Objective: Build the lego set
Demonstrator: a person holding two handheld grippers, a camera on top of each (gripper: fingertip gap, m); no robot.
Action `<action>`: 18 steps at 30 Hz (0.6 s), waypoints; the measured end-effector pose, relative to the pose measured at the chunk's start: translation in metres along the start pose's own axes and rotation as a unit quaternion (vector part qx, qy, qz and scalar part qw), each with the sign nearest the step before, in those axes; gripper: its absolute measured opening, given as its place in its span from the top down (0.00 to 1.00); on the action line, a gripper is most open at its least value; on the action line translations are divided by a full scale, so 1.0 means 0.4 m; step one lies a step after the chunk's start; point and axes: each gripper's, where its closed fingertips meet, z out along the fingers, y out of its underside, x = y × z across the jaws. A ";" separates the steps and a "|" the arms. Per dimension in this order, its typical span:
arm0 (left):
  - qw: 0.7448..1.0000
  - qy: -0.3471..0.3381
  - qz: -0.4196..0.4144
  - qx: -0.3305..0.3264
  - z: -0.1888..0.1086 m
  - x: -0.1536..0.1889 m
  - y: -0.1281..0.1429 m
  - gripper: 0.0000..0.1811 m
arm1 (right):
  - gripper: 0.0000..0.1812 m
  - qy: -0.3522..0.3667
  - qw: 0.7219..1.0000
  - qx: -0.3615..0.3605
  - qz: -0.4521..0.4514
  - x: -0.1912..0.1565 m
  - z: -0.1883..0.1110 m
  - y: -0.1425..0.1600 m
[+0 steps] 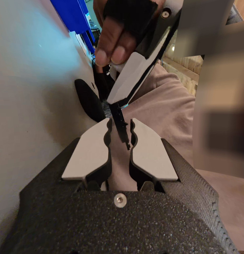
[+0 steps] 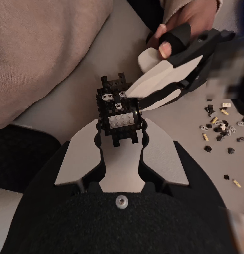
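A black lego build (image 2: 118, 110) carries a light grey 2x4 plate (image 2: 122, 121), small grey round-hole pieces (image 2: 107, 96) and a black ring (image 2: 135, 114) at its right edge. My right gripper (image 2: 121, 122) is shut on the build's two sides and holds it above the table. My left gripper (image 2: 133, 102) comes in from the right, its fingers straddling the build's right edge. In the left wrist view the build (image 1: 120, 126) shows edge-on between the left gripper's (image 1: 121, 121) parted fingers, without clear contact. The right gripper (image 1: 114, 103) hangs from above there.
Several small loose lego pieces (image 2: 220, 127), black, grey and tan, lie on the pale table (image 2: 118, 165) to the right. A beige sleeve (image 2: 43, 55) fills the upper left, with dark fabric (image 2: 15, 151) below it. A hand (image 2: 180, 20) grips the left gripper. A blue object (image 1: 76, 16) stands far off. Less than 4 cm separates the two grippers' tips.
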 end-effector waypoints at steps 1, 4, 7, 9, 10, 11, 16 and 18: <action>1.000 -0.005 -0.005 -0.003 0.001 -0.002 0.001 0.88 | 0.68 -0.004 1.000 -0.001 -0.007 -0.001 0.003 -0.003; 0.999 -0.024 -0.012 -0.018 0.005 -0.012 0.010 0.93 | 0.68 -0.012 1.000 -0.005 -0.021 0.000 0.007 -0.007; 0.999 -0.049 -0.013 -0.007 0.001 -0.025 0.003 0.94 | 0.68 -0.007 1.000 -0.010 -0.027 0.008 0.009 0.001; 0.998 -0.056 -0.022 0.019 -0.005 -0.036 -0.012 0.94 | 0.68 0.004 1.000 -0.014 -0.021 0.018 0.007 0.012; 0.997 -0.062 -0.024 0.038 -0.011 -0.043 -0.023 0.94 | 0.68 0.017 1.000 -0.015 -0.015 0.027 0.005 0.019; 0.996 -0.069 -0.027 0.055 -0.016 -0.051 -0.032 0.94 | 0.68 0.032 0.999 -0.014 -0.006 0.038 0.001 0.026; 0.983 -0.094 -0.058 0.147 -0.047 -0.093 -0.071 0.94 | 0.64 0.118 0.985 0.056 0.116 0.091 -0.066 0.063; 0.975 -0.102 -0.066 0.187 -0.061 -0.101 -0.089 0.94 | 0.64 0.155 0.962 0.112 0.194 0.104 -0.093 0.079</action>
